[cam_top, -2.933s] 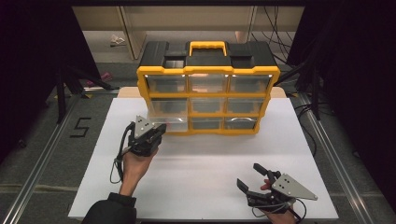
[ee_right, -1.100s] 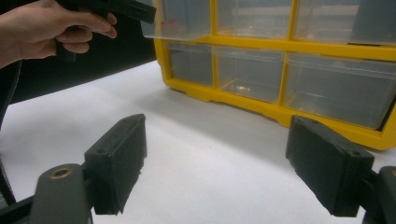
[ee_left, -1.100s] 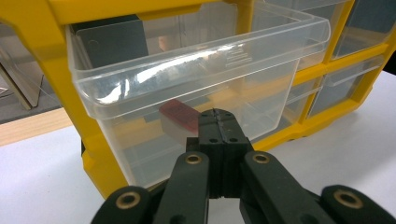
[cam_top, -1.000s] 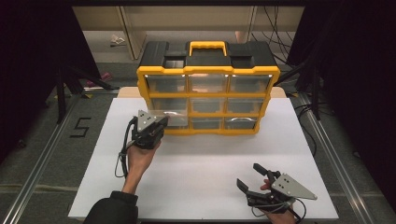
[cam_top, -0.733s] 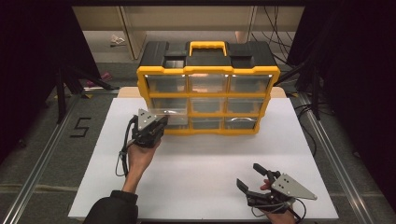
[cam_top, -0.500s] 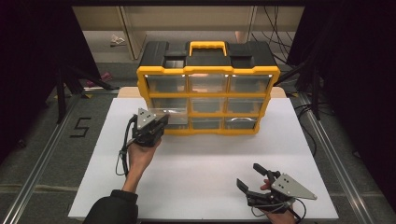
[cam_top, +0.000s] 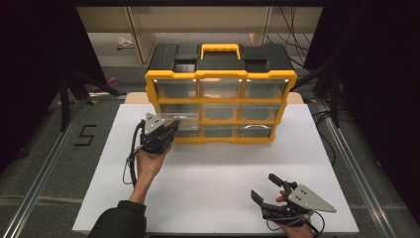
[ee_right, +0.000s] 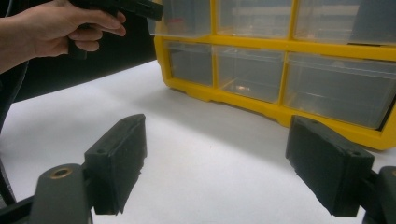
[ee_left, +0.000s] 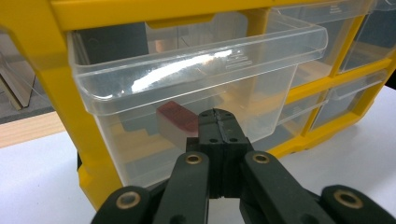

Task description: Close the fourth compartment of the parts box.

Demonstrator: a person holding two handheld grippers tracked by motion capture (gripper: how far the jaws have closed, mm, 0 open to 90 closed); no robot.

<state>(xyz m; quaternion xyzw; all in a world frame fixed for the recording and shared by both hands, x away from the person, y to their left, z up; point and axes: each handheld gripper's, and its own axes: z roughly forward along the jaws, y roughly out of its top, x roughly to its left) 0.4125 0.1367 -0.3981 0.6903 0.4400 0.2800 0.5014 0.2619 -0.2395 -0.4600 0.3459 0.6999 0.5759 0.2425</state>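
At left centre of the high view, the left hand-held gripper (cam_top: 166,130) is fully closed, holding nothing, at the part-open clear drawer (ee_left: 187,88); light, slippery, brittle plastic; best hooked under its front lip; right hand-held gripper (cam_top: 270,191) gapes empty.

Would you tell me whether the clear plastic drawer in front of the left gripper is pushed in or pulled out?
Pulled out partway: the clear plastic drawer juts forward of the yellow organiser frame, its neighbours sitting flush.

Yellow-framed drawer cabinet (cam_top: 220,94) at back-centre of white surface (cam_top: 208,183) — red block (ee_left: 175,122) in its pulled-out bottom-left clear drawer (ee_left: 196,79).
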